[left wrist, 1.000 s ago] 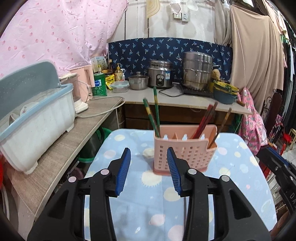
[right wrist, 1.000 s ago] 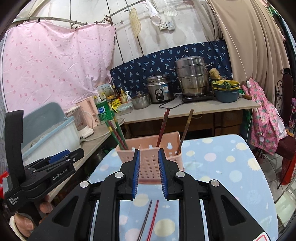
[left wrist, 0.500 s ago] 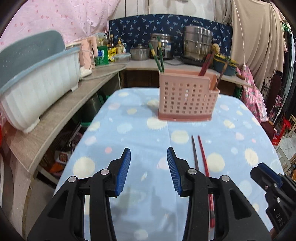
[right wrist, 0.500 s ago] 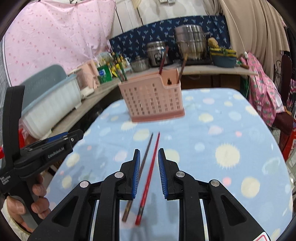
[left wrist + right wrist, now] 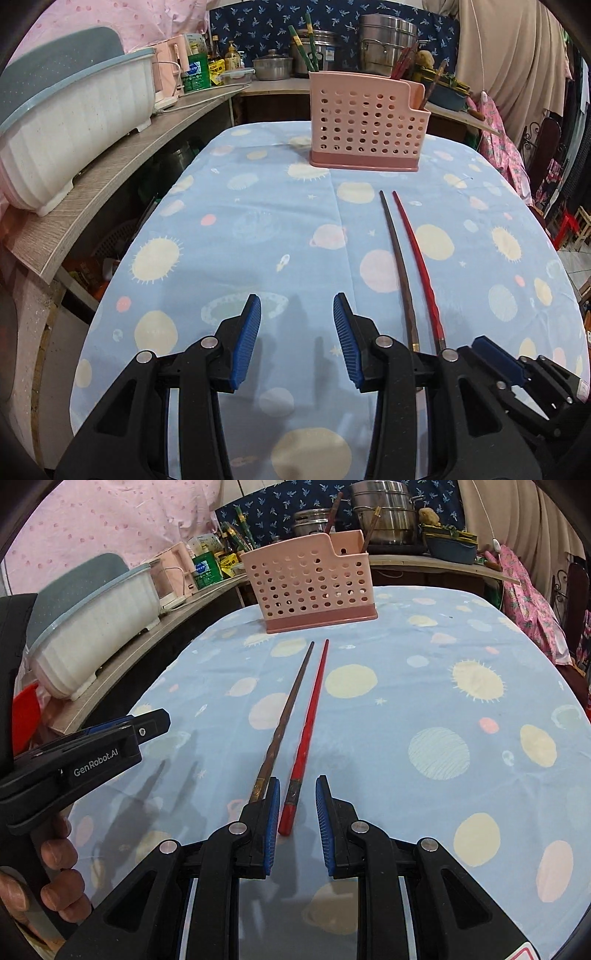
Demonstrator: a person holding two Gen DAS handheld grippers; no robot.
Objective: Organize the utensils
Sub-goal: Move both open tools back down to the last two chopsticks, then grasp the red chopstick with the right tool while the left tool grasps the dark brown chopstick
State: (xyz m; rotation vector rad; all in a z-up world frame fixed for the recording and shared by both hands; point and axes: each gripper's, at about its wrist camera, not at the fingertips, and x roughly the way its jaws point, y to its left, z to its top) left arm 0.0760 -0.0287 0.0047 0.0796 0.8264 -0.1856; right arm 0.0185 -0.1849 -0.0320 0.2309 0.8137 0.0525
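Note:
A pink perforated utensil holder (image 5: pixel 365 122) (image 5: pixel 310 583) stands at the far side of the blue tablecloth, with several chopsticks upright in it. A red chopstick (image 5: pixel 417 258) (image 5: pixel 310 716) and a dark brown chopstick (image 5: pixel 397 258) (image 5: pixel 286 716) lie side by side in front of it. My right gripper (image 5: pixel 295 790) hangs low over their near ends. Its jaws stand narrowly apart around the red one's end, pads not touching it, and the brown one's end runs under the left finger. To their left my left gripper (image 5: pixel 297 306) is open over bare cloth.
A white dish rack with a blue lid (image 5: pixel 74 110) sits on a wooden shelf along the table's left. Pots (image 5: pixel 388 40) and bottles crowd the counter behind. A hand (image 5: pixel 55 878) holds the left gripper's handle. The tablecloth (image 5: pixel 461 701) spreads wide on the right.
Both grippers have come down toward the tablecloth and tipped downward. The holder now sits farther off, and the right jaws have reached the red chopstick's near end. Jaw gaps look unchanged.

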